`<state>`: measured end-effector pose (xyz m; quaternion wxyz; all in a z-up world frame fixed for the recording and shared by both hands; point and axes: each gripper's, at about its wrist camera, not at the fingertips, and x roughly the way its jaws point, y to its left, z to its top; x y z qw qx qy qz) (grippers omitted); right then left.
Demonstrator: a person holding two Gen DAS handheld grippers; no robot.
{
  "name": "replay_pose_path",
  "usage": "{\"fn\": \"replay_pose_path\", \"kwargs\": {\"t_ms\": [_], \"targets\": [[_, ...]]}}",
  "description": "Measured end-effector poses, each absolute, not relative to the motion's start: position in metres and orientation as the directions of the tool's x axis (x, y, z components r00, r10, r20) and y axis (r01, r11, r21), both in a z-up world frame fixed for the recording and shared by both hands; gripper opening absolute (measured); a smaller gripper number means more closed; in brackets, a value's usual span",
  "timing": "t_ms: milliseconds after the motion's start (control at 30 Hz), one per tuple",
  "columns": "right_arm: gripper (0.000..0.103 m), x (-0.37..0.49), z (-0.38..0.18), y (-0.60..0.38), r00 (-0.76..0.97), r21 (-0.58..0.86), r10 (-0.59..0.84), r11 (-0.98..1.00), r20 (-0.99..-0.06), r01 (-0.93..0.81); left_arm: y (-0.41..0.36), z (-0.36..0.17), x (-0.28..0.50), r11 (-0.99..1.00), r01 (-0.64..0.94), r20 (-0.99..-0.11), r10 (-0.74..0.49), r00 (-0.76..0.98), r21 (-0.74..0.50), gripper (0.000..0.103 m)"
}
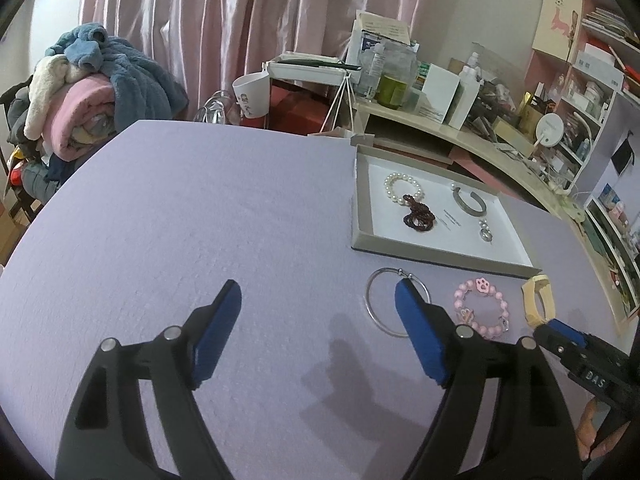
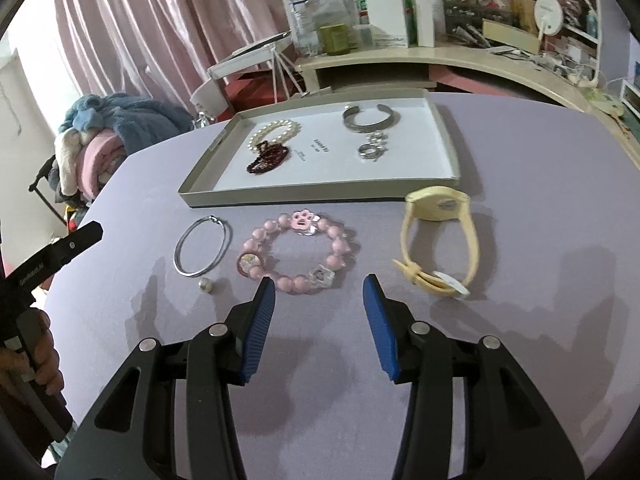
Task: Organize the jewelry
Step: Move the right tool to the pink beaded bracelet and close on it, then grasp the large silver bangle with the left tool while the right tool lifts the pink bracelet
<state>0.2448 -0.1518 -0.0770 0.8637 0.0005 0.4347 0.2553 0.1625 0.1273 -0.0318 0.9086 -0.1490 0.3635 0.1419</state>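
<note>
You are working over a lilac table with a shallow tray sitting in the upper middle of the right wrist frame. The tray is already holding a pearl bracelet, a dark bead strand lying against it, a metal cuff and some small rings, so it is likely serving as the collecting place.

Four pieces are lying outside it, in a row just below its near wall: a thin bangle at centre left, a tiny silver bead just below the bangle, a pink bracelet in the middle, and a yellow watch at centre right. They are probably laid out apart so each can be taken singly.

Your right gripper is hovering low in the bottom centre, fingers spread wide and holding nothing, its left pad touching or just short of the pink bracelet's near edge; that piece looks like your next pick.

Your left gripper is also spread and empty, hanging above bare cloth at the bottom of the left wrist frame. Its right finger is overlapping the bangle in that view; whether it is touching it I cannot tell. Both tools are pointing toward the tray.
</note>
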Motion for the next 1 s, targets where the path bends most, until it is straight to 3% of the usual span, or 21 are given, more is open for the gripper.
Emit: {"fn": "replay_pose_path", "kwargs": {"t_ms": [133, 433, 500, 533, 700, 1000], "targets": [[0.04, 0.26, -0.084, -0.13, 0.475, 0.192, 0.42, 0.869, -0.773, -0.456, 0.126, -0.033, 0.162, 0.916, -0.365, -0.707, 0.148, 0.692, -0.166, 0.079], [0.04, 0.3, -0.109, -0.093, 0.467, 0.015, 0.243, 0.898, -0.85, -0.439, 0.127, -0.034, 0.157, 0.916, -0.369, -0.714, 0.151, 0.684, -0.159, 0.079], [0.027, 0.296, -0.109, -0.094, 0.475, 0.005, 0.242, 0.894, -0.846, -0.448, 0.128, -0.035, 0.158, 0.916, -0.367, -0.717, 0.148, 0.681, -0.16, 0.079], [0.014, 0.294, -0.11, -0.094, 0.467, 0.012, 0.252, 0.889, -0.848, -0.458, 0.128, -0.036, 0.158, 0.916, -0.366, -0.718, 0.144, 0.681, -0.163, 0.079], [0.014, 0.28, -0.107, -0.107, 0.432, 0.085, 0.317, 0.876, -0.844, -0.475, 0.117, -0.043, 0.169, 0.933, -0.317, -0.732, 0.097, 0.675, -0.169, 0.079], [0.014, 0.247, -0.051, -0.148, 0.473, 0.28, 0.531, 0.818, -0.703, -0.502, 0.09, -0.061, 0.184, 0.956, -0.237, -0.758, 0.022, 0.652, -0.175, 0.079]]}}
